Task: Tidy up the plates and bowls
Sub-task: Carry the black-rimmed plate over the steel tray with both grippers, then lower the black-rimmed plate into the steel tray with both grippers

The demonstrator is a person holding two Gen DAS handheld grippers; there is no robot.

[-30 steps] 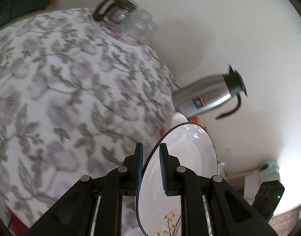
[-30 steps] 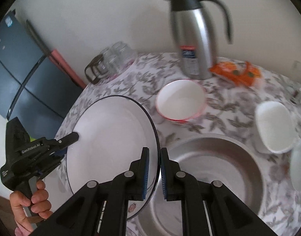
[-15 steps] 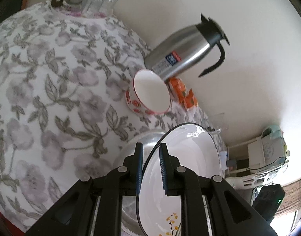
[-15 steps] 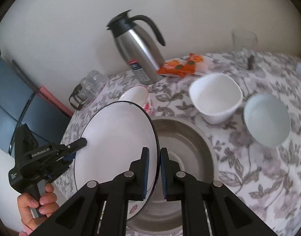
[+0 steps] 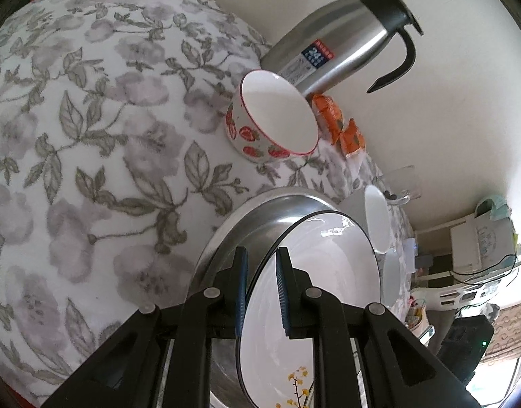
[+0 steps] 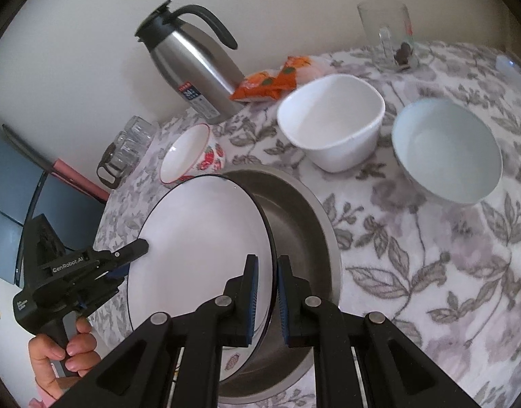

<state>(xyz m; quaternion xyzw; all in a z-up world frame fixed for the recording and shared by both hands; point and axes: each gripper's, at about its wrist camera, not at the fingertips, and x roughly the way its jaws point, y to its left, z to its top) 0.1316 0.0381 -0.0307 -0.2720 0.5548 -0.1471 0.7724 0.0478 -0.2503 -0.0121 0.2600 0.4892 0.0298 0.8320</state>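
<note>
A white plate (image 6: 199,244) with a black rim hangs tilted over a wide steel basin (image 6: 301,217). My right gripper (image 6: 267,265) is shut on the plate's near rim. My left gripper (image 5: 262,265) is shut on the opposite rim, and the plate (image 5: 314,272) shows a yellow flower print there. In the right wrist view the left gripper (image 6: 137,255) clamps the plate's left side, with a hand under it. A strawberry-printed bowl (image 6: 189,156) stands behind the basin, and it shows as the strawberry bowl (image 5: 270,119) in the left wrist view. A square white bowl (image 6: 331,119) and a pale blue bowl (image 6: 447,149) stand to the right.
A steel thermos jug (image 6: 192,68) stands by the wall, with orange snack packets (image 6: 270,81) beside it. A glass mug (image 6: 389,37) is at the back right, and a rack of glasses (image 6: 124,149) at the table's left edge. A floral cloth (image 5: 90,136) covers the table.
Both grippers carried the plate down and across toward the steel basin. The bowls on the right came into the right wrist view, and the strawberry bowl came nearer in the left wrist view.
</note>
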